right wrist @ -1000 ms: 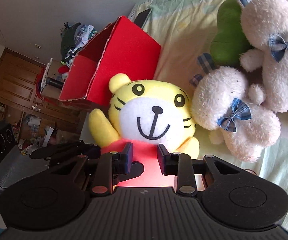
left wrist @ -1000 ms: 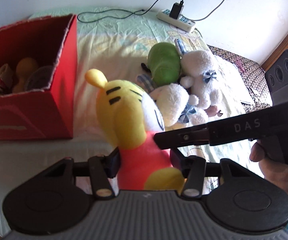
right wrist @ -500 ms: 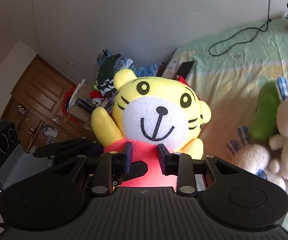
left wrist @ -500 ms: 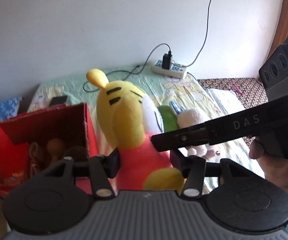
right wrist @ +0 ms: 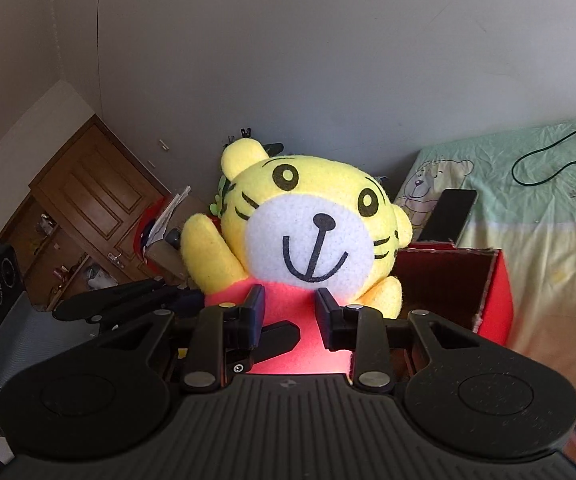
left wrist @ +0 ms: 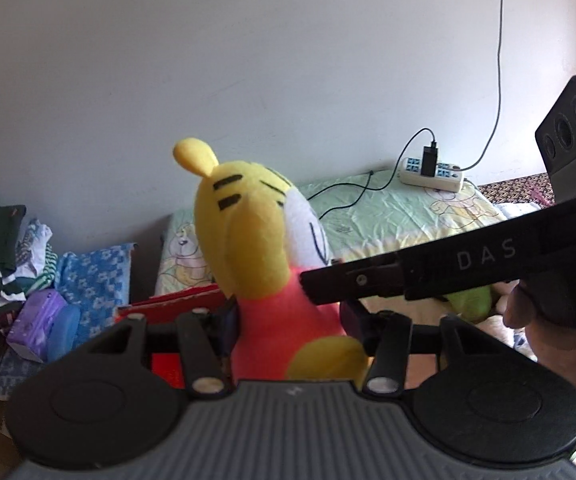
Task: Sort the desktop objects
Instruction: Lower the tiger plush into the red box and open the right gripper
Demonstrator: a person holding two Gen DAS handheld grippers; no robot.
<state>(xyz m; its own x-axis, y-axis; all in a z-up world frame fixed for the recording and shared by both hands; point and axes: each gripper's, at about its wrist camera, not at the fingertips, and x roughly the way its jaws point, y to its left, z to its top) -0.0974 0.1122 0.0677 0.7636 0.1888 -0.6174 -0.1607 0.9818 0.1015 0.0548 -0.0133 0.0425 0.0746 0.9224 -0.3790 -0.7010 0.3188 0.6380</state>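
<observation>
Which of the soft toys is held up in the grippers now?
The yellow tiger in the red shirt: both the left gripper and the right gripper clamp its body. The green plush lies on the bed.

The left gripper has its jaws closed on the red body of the tiger toy, one finger pad pressing each side. The right gripper clamps the same toy from the front, its long finger crossing the left view. The right hand wraps its handle at far right.
</observation>
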